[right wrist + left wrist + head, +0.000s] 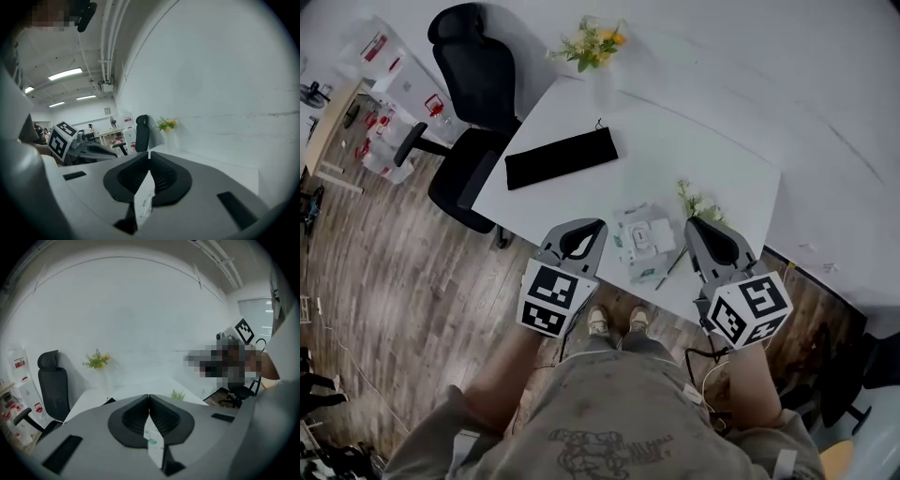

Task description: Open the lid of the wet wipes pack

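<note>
white table [675, 159] w/ wipes pack [643, 242], label txt unreadable

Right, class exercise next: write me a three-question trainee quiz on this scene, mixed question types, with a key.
1. True or false: the left gripper holds the wet wipes pack.
2. Which lies on the table beyond the pack? A) laptop B) black pouch C) red mug
3. Fill in: the right gripper has its jaws ____ (apart/together).
Key: 1 false, the pack lies on the table; 2 B; 3 together.
</note>
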